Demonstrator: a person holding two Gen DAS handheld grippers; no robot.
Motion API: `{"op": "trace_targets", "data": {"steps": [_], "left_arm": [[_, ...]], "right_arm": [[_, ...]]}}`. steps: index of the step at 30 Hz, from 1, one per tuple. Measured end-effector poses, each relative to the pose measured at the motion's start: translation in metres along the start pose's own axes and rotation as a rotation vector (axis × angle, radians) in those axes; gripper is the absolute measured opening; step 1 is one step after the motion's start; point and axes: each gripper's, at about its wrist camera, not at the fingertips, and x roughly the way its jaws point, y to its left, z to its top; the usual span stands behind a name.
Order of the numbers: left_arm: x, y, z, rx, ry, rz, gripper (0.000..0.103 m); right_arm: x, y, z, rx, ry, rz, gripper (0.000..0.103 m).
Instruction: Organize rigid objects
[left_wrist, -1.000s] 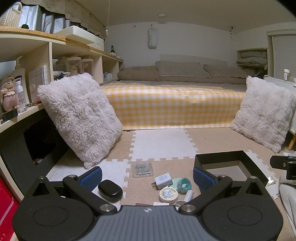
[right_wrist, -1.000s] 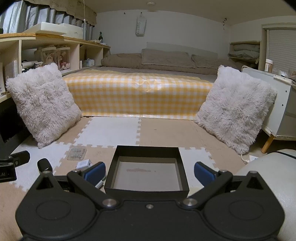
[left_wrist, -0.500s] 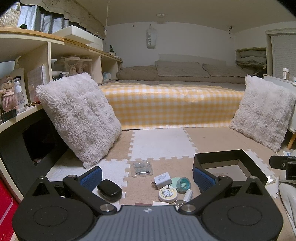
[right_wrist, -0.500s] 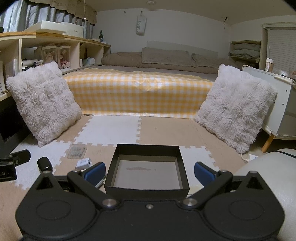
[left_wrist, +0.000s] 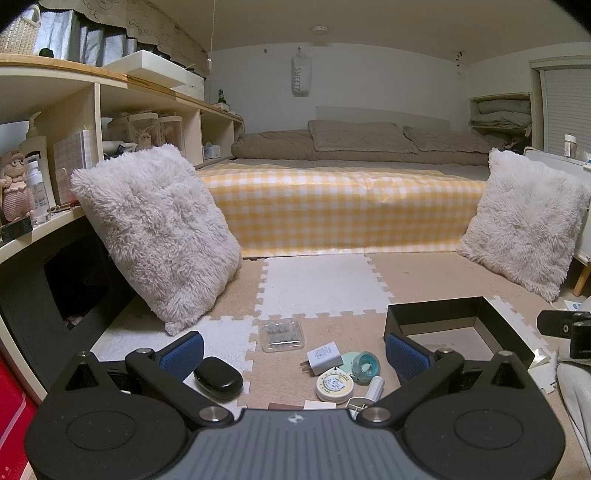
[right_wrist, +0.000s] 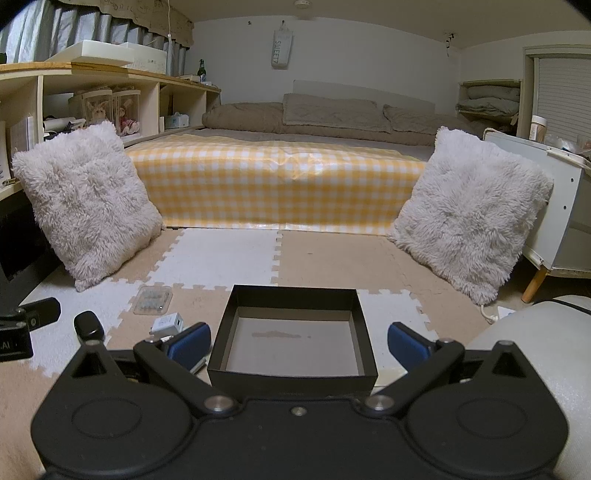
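Small items lie on the foam floor mat in the left wrist view: a black oval case (left_wrist: 218, 377), a clear plastic case (left_wrist: 282, 335), a white charger plug (left_wrist: 324, 357), a teal tape roll (left_wrist: 365, 363), a round white tape measure (left_wrist: 334, 387) and a small white tube (left_wrist: 375, 387). An empty black open box (right_wrist: 293, 336) sits to their right; it also shows in the left wrist view (left_wrist: 458, 325). My left gripper (left_wrist: 293, 352) is open above the items. My right gripper (right_wrist: 297, 341) is open, with the box between its fingers.
Two fluffy white cushions (left_wrist: 155, 229) (right_wrist: 469, 210) lean at either side of a bed with a yellow checked cover (right_wrist: 277, 192). Shelves (left_wrist: 55, 129) run along the left wall. A white cabinet (right_wrist: 554, 206) stands at the right.
Both views have shifted very slightly; the grippers stay open and no item has moved.
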Motion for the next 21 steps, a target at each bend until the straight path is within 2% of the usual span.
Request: {"op": "trace_targets", "data": {"steps": [21], "left_arm": [[0.0002, -0.0001, 0.0001, 0.001, 0.002, 0.001, 0.103]], "right_arm": [[-0.0005, 0.0008, -0.0014, -0.002, 0.001, -0.001, 0.103]]}}
